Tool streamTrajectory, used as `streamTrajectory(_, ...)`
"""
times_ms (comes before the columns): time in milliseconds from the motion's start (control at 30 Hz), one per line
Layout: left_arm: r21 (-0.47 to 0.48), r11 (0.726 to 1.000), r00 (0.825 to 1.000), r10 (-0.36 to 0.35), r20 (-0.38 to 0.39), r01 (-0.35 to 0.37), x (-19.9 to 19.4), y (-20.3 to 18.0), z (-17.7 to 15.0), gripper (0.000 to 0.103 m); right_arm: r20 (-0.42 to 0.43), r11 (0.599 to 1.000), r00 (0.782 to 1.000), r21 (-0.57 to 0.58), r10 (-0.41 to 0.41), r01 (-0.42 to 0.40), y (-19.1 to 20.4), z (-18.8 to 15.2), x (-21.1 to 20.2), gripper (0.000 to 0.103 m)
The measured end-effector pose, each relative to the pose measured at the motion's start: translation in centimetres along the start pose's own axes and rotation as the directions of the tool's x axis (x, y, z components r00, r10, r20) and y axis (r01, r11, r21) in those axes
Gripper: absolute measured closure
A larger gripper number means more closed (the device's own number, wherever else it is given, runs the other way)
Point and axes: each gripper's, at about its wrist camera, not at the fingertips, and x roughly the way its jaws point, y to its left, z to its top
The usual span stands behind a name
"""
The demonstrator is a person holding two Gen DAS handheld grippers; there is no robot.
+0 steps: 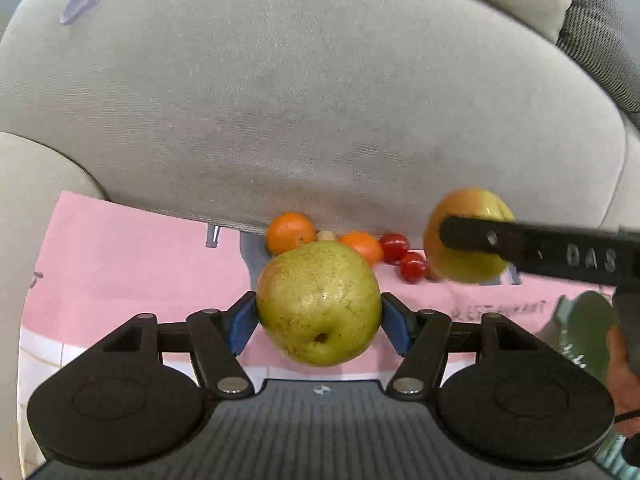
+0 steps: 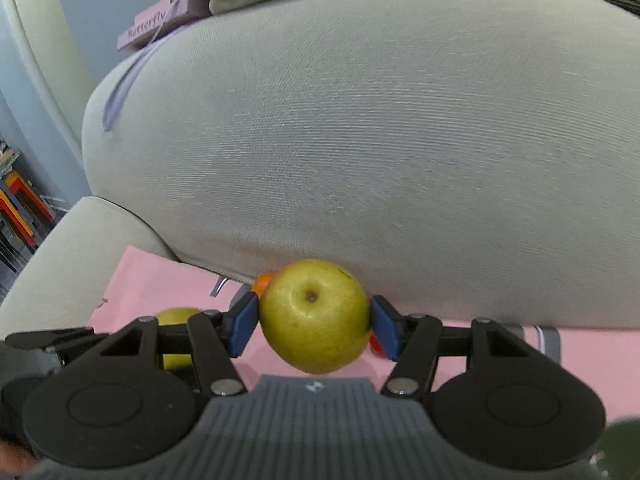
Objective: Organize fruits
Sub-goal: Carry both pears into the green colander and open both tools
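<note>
My left gripper (image 1: 319,314) is shut on a green-brown pear (image 1: 319,304), held above a pink sheet (image 1: 132,264). Its blue pads (image 1: 242,322) press both sides of the fruit. My right gripper (image 2: 314,324) is shut on a yellow-green apple (image 2: 315,316), blossom end toward the camera. In the left wrist view that apple (image 1: 466,236) shows at the right, with a black finger of the right gripper across it. Behind the pear lie two oranges (image 1: 291,233), (image 1: 362,246) and two small red tomatoes (image 1: 394,247), (image 1: 414,267) at the foot of a cushion.
A large beige sofa cushion (image 1: 320,92) fills the background, with an armrest (image 2: 80,248) at the left. A pink book (image 2: 154,24) and a lilac ribbon (image 2: 120,92) lie on top of the cushion. A person's hand (image 1: 622,364) and a green object (image 1: 584,328) show at the right.
</note>
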Motion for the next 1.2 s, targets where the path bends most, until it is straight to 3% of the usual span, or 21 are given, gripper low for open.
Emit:
streamTrajectory(300,0.027,0.999,0.999,-0.047,0.022,0.046,-3.5,-2.3,-1.0,0.028,0.012,0.999,1.0,0.05,-0.016,0.015,-2.2,-3.7,-6.6,0.044)
streamTrajectory(567,0.103,0.986,0.991,-0.133,0.027,0.13,-6.8,-7.1,-2.6,0.028,0.031,0.994,0.997,0.084,-0.077,0.074,-5.0,-7.6,-12.0,0.044)
streamTrajectory(933,0.25,0.944,0.976,-0.216,-0.029,0.217,-7.7,-14.0,-4.4,0.028,0.059,0.982,0.984,0.099,-0.168,0.162,-9.1,-11.7,-17.5,0.044)
streamTrajectory(1200,0.32,0.912,0.966,-0.236,-0.105,0.258,-5.6,-17.6,-5.0,0.028,0.038,0.978,0.979,0.059,-0.201,0.198,-11.1,-13.6,-18.1,0.044)
